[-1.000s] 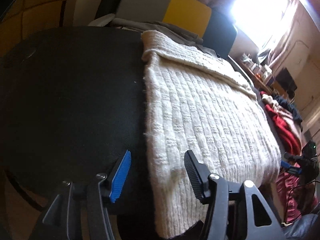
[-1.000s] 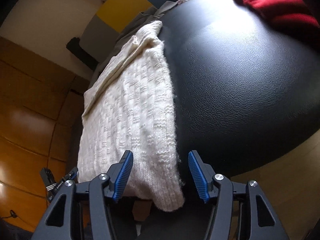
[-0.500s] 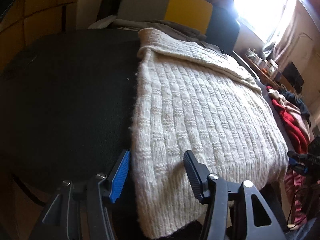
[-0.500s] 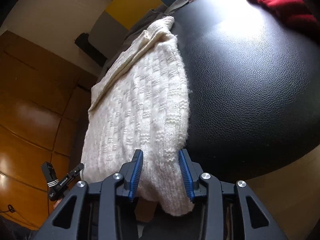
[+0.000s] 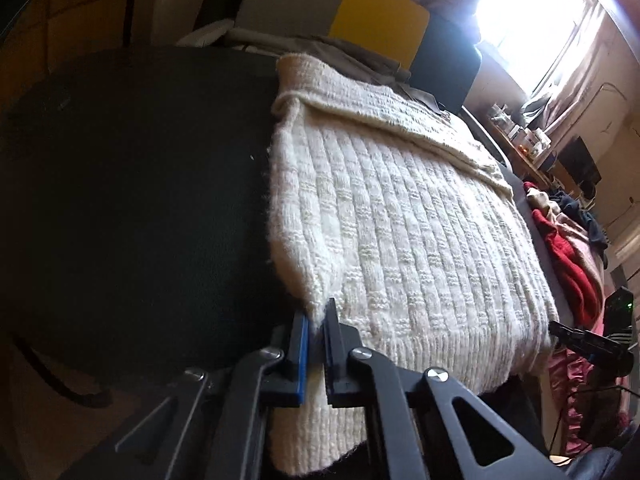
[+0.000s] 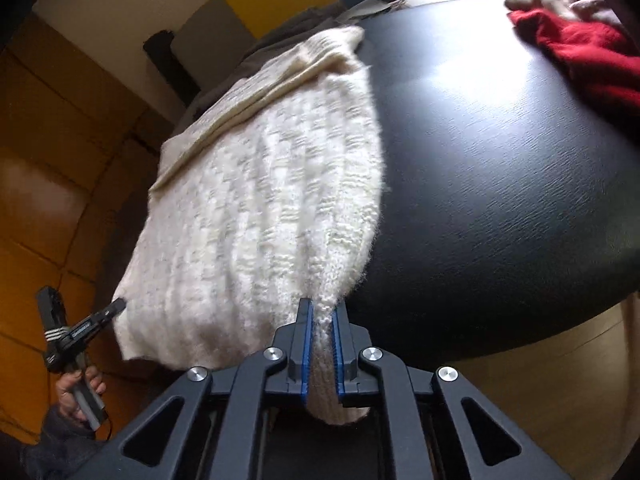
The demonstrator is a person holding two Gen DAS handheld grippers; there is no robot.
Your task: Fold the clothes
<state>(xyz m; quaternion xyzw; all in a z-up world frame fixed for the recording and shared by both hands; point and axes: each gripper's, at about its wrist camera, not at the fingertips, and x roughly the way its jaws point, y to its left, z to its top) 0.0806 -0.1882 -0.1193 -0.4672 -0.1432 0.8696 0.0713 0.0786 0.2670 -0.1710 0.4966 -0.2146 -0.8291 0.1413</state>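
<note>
**At the near edge of the desk, both claws pinch the sweater's hem**

On the round black leather-textured desk [image 6: 500, 168], a cream ribbed knit sweater [image 5: 400, 216] lies spread flat, stretching straight away from both claws, with its near hem drooping over the desk's rim toward them. The left claw [image 5: 316, 322] is clamped on the sweater's left near corner, a small peak of wool pulled up between its blue pads. The right claw [image 6: 320, 320] is clamped on the right near corner, the knit bunched thickly between its jaws and hanging below them. At the end farthest from the claws a band of the same knit lies doubled over across the sweater's width. Beyond and to the right of the right claw sits a heap of red clothing [image 6: 580, 52].

The risks, as I judge them: the left grip looks shallow, only a tuft of fuzzy wool, so a lift could let that corner slip free and leave the fold lopsided. The loose, stretchy knit may also sag between the two claws if they rise unevenly, and a long carry forward could drag the doubled band out of place.
</note>
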